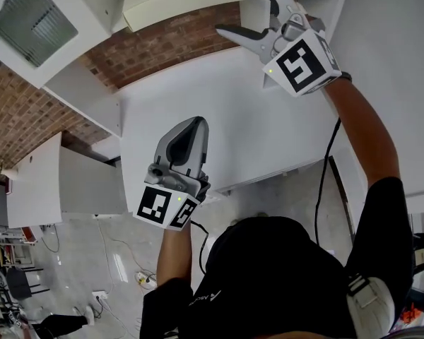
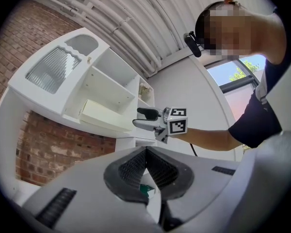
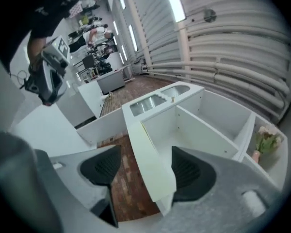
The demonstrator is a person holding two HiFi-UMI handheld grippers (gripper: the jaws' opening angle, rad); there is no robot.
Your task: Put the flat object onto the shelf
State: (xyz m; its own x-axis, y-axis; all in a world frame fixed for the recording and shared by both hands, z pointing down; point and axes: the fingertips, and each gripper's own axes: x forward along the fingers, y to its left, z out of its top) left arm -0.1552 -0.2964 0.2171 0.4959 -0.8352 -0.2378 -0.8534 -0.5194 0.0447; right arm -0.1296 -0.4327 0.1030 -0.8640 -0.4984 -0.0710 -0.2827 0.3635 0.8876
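Observation:
The flat object (image 1: 178, 4) is a pale cream board lying along a shelf of the white wall cabinet (image 1: 92, 9). My right gripper (image 1: 227, 7) is raised to the board's near end, jaws spread wide to either side of it. In the right gripper view the board (image 3: 153, 178) runs between the two pads; the left pad stands clear of it with brick showing in the gap. My left gripper (image 1: 196, 121) hovers lower, over the white table (image 1: 254, 133), shut and empty. The left gripper view shows the board (image 2: 103, 113) on its shelf and the right gripper (image 2: 144, 118) beside it.
A brick wall (image 1: 166, 48) lies behind the table. The cabinet has a glazed door (image 1: 32, 21) and open compartments (image 3: 208, 125); a small flower pot (image 3: 266, 143) stands in one. A low white cabinet (image 1: 56, 182) is at the left. A black cable (image 1: 325, 182) hangs from my right arm.

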